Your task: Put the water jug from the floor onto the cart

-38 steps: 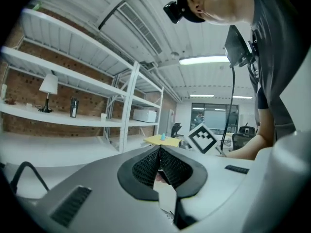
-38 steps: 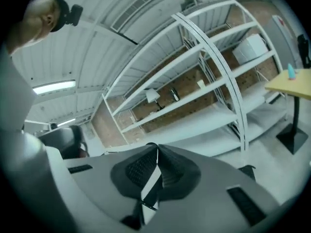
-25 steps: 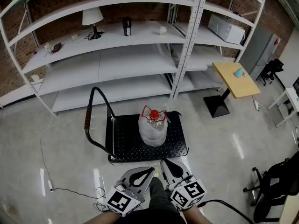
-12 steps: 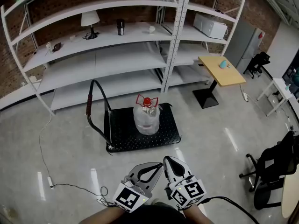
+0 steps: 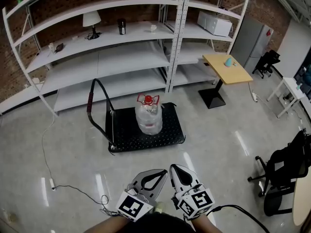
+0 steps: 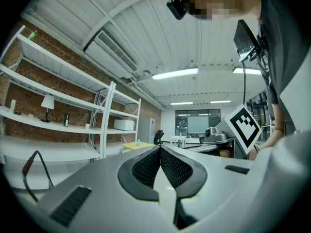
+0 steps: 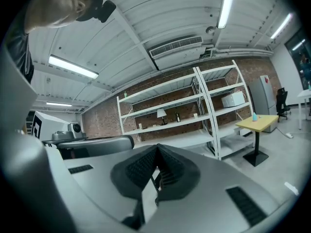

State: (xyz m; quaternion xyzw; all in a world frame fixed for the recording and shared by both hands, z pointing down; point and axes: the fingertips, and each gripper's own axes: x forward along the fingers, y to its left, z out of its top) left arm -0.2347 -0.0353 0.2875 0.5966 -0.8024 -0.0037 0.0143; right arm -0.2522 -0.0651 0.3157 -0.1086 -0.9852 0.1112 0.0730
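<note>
A clear water jug (image 5: 148, 116) with a red cap and handle stands upright on the black platform cart (image 5: 170, 135) in the middle of the floor. Both grippers hang close to my body at the bottom of the head view, well short of the cart. My left gripper (image 5: 164, 171) is shut with nothing between its jaws, and so is my right gripper (image 5: 173, 167). In the left gripper view the left gripper (image 6: 159, 147) points level with its tips touching. The right gripper (image 7: 157, 148) also has its tips together. The jug is in neither gripper view.
White shelving (image 5: 97, 57) lines the brick wall behind the cart, with a lamp (image 5: 91, 20) and a microwave (image 5: 214, 24) on it. A yellow side table (image 5: 232, 65) stands at right, a black chair (image 5: 284, 171) at far right. A cable (image 5: 48, 176) lies on the floor at left.
Both grippers and my view have drawn back from the cart, so the jug and cart look smaller and farther away. The jug has stayed on the cart. Both grippers have stayed shut.
</note>
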